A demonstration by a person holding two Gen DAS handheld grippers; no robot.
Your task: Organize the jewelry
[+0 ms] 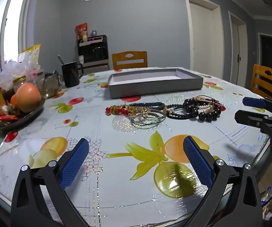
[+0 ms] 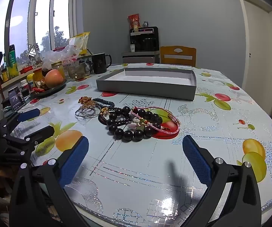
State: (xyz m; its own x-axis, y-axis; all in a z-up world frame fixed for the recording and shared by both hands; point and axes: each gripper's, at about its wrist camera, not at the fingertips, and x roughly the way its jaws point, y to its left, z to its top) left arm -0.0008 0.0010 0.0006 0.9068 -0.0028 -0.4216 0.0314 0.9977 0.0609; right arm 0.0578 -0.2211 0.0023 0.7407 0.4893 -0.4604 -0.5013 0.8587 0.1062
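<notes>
A pile of jewelry lies mid-table: a red and gold piece [image 1: 122, 110], silver bangles [image 1: 149, 118], and a large dark bead bracelet [image 1: 202, 111]. In the right wrist view the bead bracelet [image 2: 130, 126] lies with a pink cord bracelet [image 2: 164, 121] and silver bangles [image 2: 87, 111]. A shallow grey tray [image 1: 155, 89] stands empty behind the pile; it also shows in the right wrist view [image 2: 145, 89]. My left gripper [image 1: 136, 158] is open and empty, short of the pile. My right gripper [image 2: 136, 158] is open and empty, near the bracelets. Each gripper shows in the other's view, the right one [image 1: 249, 109] and the left one [image 2: 35, 121].
A dark plate [image 1: 22, 117] with fruit, jars [image 1: 20, 81] and a black mug [image 1: 71, 73] crowd the table's left side. A phone [image 2: 16, 98] stands at the left edge. Wooden chairs [image 1: 129, 59] stand behind the table. The near table edge curves close to both grippers.
</notes>
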